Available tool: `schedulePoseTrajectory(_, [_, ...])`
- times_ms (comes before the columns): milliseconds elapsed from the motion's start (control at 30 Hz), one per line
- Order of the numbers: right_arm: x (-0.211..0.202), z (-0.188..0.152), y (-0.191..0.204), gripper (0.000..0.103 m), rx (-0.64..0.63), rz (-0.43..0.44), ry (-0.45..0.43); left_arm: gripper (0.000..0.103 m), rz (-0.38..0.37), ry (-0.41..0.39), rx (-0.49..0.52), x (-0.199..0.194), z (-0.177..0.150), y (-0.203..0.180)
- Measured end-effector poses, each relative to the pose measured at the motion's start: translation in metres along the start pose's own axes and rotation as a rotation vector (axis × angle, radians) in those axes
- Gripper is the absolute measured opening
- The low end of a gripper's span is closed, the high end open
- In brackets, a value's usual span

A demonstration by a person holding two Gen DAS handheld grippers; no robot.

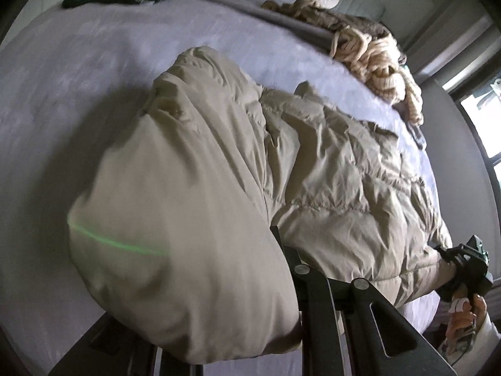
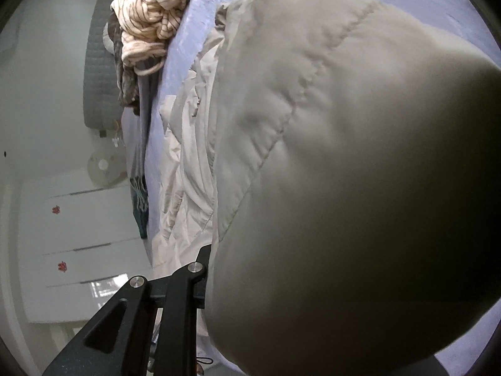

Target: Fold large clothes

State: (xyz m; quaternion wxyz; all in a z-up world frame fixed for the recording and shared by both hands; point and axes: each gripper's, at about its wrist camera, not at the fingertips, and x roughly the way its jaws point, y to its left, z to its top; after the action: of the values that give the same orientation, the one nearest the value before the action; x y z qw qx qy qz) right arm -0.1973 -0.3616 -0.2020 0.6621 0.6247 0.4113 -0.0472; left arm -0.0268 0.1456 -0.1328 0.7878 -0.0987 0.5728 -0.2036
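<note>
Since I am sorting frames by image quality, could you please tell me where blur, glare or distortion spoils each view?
Left wrist view: fisheye bends the bed; the beige jacket blurs where it bulges near the lens, with a green streak of light across it; the window at the right is blown out. Right wrist view: the jacket fills the frame, soft and shadowed at lower right; the background is hazy.
</note>
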Motion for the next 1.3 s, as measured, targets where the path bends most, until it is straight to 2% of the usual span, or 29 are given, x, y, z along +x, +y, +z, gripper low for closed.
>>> schedulePoseTrajectory(100, [-0.018, -0.020, -0.016, 0.022, 0.001, -0.011, 0.021, 0.021, 0.015, 0.023, -0.022, -0.005, -0.027, 0.005])
schedulePoseTrajectory(267, [-0.026, -0.035, -0.040, 0.025, 0.023, -0.035, 0.049, 0.025, 0.047, 0.051, -0.075, -0.003, -0.051, 0.018])
schedulePoseTrajectory(333, [-0.025, -0.037, -0.046, 0.028, 0.035, -0.041, 0.053, 0.040, 0.093, 0.054, -0.087, -0.005, -0.056, 0.021])
schedulePoseTrajectory(367, [-0.026, -0.038, -0.048, 0.029, 0.036, -0.044, 0.055, 0.054, 0.122, 0.053, -0.092, -0.007, -0.058, 0.024])
schedulePoseTrajectory(400, [-0.027, -0.037, -0.049, 0.032, 0.039, -0.051, 0.058, 0.058, 0.152, 0.050, -0.105, -0.011, -0.062, 0.028])
schedulePoseTrajectory(467, [-0.028, -0.037, -0.051, 0.037, 0.040, -0.063, 0.067, 0.058, 0.156, 0.054, -0.130, -0.017, -0.066, 0.037])
schedulePoseTrajectory(733, [-0.042, -0.047, -0.045, 0.053, -0.018, -0.171, 0.093, 0.058, 0.298, 0.032, -0.149, -0.043, -0.078, 0.048])
schedulePoseTrajectory(833, [-0.048, -0.049, -0.038, 0.054, -0.050, -0.197, 0.099, 0.058, 0.365, 0.023, -0.154, -0.052, -0.084, 0.057])
schedulePoseTrajectory(967, [-0.060, -0.057, -0.034, 0.054, -0.093, -0.224, 0.107, 0.058, 0.383, 0.045, -0.178, -0.051, -0.079, 0.053])
schedulePoseTrajectory(1067, [-0.068, -0.066, -0.030, 0.054, -0.148, -0.246, 0.114, 0.058, 0.421, 0.042, -0.141, -0.055, -0.082, 0.040])
schedulePoseTrajectory(1300, [-0.077, -0.087, -0.009, 0.057, -0.277, -0.277, 0.141, 0.058, 0.418, 0.040, -0.108, -0.073, -0.083, 0.016])
